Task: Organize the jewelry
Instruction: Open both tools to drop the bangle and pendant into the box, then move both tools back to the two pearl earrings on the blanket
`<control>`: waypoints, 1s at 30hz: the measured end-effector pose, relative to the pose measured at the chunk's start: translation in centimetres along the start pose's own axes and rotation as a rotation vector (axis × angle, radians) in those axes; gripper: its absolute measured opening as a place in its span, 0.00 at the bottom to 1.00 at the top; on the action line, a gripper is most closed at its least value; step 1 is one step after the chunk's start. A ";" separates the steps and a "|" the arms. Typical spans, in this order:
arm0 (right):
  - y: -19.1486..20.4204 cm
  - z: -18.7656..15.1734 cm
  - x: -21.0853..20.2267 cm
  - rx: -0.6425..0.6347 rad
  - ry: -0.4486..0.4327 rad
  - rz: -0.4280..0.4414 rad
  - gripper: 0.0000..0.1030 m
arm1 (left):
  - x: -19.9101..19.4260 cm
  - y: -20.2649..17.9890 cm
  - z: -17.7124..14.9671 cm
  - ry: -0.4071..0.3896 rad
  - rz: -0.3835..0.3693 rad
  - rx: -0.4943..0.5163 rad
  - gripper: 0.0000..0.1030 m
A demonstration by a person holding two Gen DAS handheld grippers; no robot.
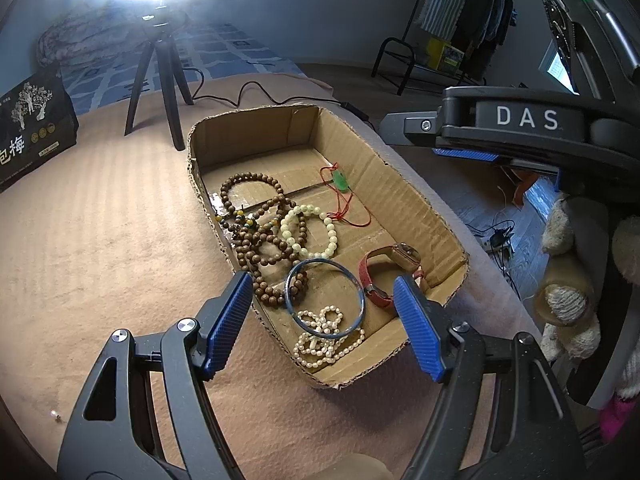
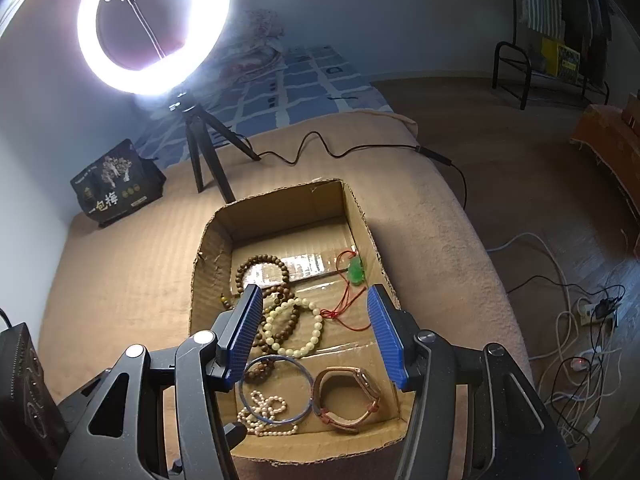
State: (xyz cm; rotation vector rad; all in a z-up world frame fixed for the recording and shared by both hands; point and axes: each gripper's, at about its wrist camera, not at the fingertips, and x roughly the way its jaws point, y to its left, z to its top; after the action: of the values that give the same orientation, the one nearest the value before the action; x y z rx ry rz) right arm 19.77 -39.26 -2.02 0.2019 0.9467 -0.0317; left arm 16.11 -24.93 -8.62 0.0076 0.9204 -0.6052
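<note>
An open cardboard box (image 1: 404, 196) (image 2: 360, 216) sits on a tan blanket and holds the jewelry. Inside are brown wooden bead strands (image 1: 260, 240) (image 2: 260, 262), a pale bead bracelet (image 1: 316, 232) (image 2: 296, 330), a green pendant on red cord (image 1: 341, 181) (image 2: 355, 271), a blue bangle (image 1: 325, 298) (image 2: 276, 390), a pearl strand (image 1: 324, 340) (image 2: 262, 410) and a red-strapped watch (image 1: 390, 272) (image 2: 348, 398). My left gripper (image 1: 324, 320) is open and empty above the box's near end. My right gripper (image 2: 316, 336) is open and empty above the box; it also shows in the left wrist view (image 1: 480, 136).
A ring light on a black tripod (image 1: 160, 80) (image 2: 204, 152) stands behind the box, its cable (image 2: 340, 152) trailing right. A black printed bag (image 1: 32, 128) (image 2: 116, 184) stands at the back left. A small bead (image 1: 54, 414) lies on the blanket. Floor with cables (image 2: 580, 340) lies right.
</note>
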 end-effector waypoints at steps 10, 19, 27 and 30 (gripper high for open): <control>0.6 -0.1 -1.3 -0.005 -0.019 0.001 0.52 | -2.1 0.9 -0.3 -0.021 0.024 0.002 0.73; 2.7 -0.7 -2.2 -0.055 -0.037 0.014 0.66 | -4.8 3.4 -1.3 -0.052 0.079 0.007 0.73; 5.1 -1.4 -2.2 -0.077 -0.037 0.039 0.70 | -6.9 6.9 -2.7 -0.079 0.146 -0.026 0.73; 6.0 -1.6 -2.1 -0.083 -0.039 0.051 0.70 | -7.7 8.0 -3.3 -0.076 0.161 -0.033 0.73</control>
State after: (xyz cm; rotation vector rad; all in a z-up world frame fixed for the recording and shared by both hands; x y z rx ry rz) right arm 17.94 -33.20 -0.31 0.1477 0.9016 0.0504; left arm 14.13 -13.64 -6.92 0.0284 0.8467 -0.4376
